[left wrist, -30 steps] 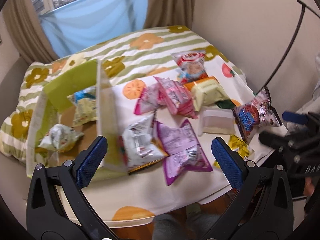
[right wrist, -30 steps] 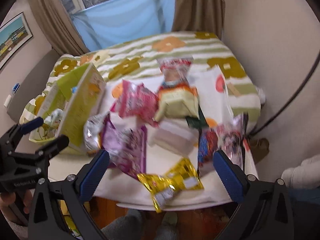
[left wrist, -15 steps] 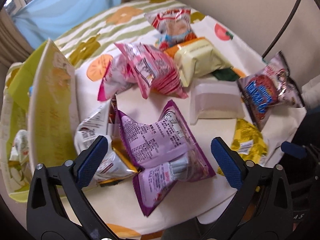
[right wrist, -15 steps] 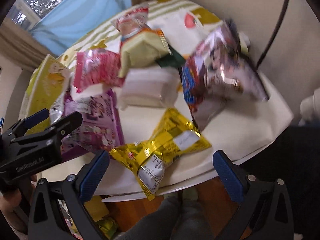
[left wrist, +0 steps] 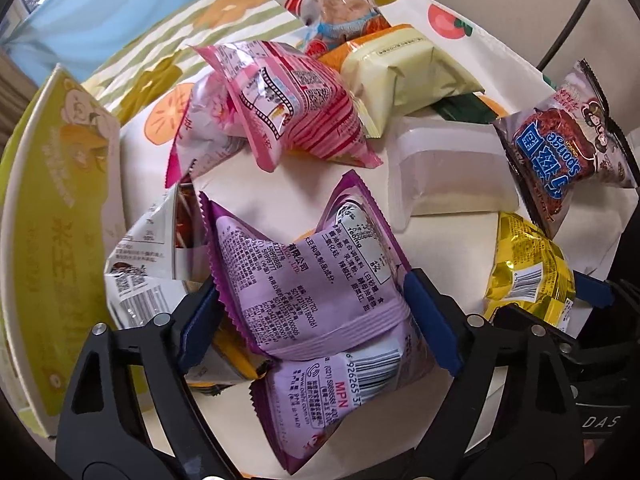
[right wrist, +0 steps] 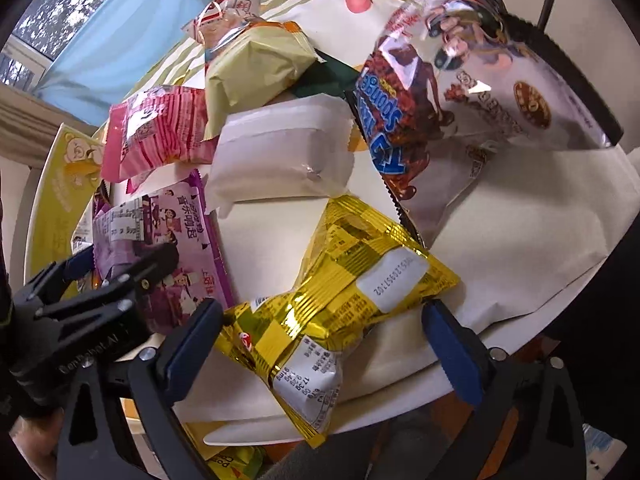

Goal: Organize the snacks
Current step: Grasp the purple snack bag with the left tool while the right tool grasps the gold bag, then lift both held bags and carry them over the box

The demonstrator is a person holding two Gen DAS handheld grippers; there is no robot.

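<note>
- Where the left gripper [left wrist: 312,322] comes down, its jaws are closing around the purple snack packet [left wrist: 320,292]; the right blue pad touches the packet's edge, while the left pad's contact is hidden behind the serrated seam, so a firm clamp cannot be confirmed.
- Right gripper [right wrist: 320,344] straddles the gold foil packet [right wrist: 340,300] near the table's front edge [right wrist: 400,404]; its jaws are closing but both pads stand clear of the foil.
- Purple snack packet lies partly on a white-and-silver packet [left wrist: 148,264], which is wedged against the yellow-green carton [left wrist: 52,220] at the left; little free room on that side.
- Open tablecloth [right wrist: 520,240] shows only to the right of the gold foil packet.
- Further back, packed close: pink packet [left wrist: 296,108], pale yellow packet [left wrist: 404,76], frosted white packet [left wrist: 448,168], silver sponge-cake packet [left wrist: 560,144], red-and-white packet [left wrist: 336,4].
- A dark green item [left wrist: 464,110] is mostly hidden beneath the pale yellow packet; its kind cannot be told.
- Carton interior is out of view; the carton is cut off by the frame edge.
</note>
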